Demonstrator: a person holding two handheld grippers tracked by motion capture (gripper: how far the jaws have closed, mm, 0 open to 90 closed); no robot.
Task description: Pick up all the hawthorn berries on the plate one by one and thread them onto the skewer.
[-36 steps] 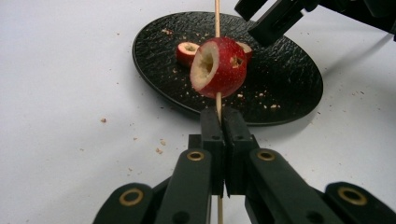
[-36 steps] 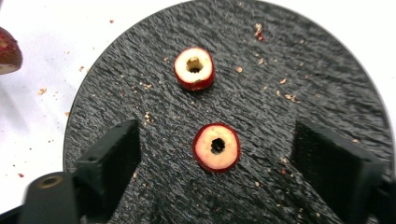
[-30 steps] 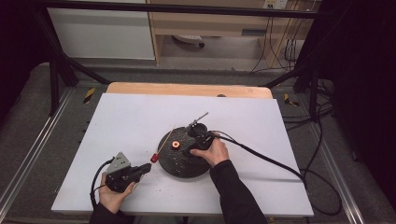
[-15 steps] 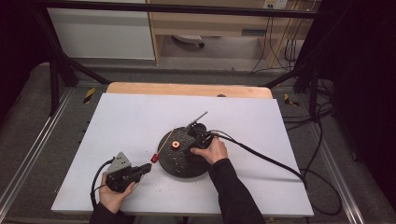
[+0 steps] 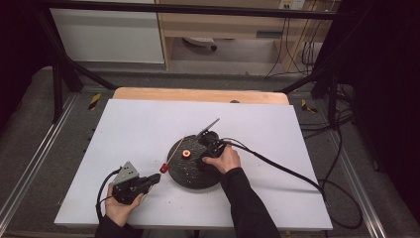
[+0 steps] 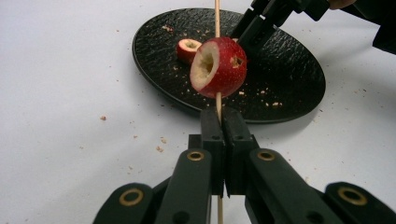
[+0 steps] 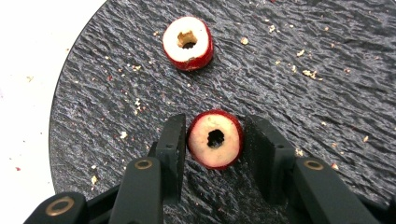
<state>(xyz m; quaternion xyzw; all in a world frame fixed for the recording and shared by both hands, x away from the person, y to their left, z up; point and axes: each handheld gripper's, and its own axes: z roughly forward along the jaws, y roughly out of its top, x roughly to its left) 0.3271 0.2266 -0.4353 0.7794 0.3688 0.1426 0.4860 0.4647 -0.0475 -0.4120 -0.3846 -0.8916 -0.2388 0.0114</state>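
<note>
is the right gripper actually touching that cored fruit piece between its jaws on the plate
Touching. The right gripper view shows the right gripper, whose jaws have just been closing, with both pads against the sides of the cored fruit piece on the black plate.

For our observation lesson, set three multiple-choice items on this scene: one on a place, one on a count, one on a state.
1. Where is the speared fruit? A on the skewer; B loose on the table; C on the floor.
2. How many fruit pieces lie on the plate? A one; B two; C four.
3. The left hand-held gripper is: A wide open; B shut on the skewer; C shut on the plate.
1 A: the skewer runs through it. 2 B: two cored pieces lie there. 3 B: its jaws pinch the stick.
</note>
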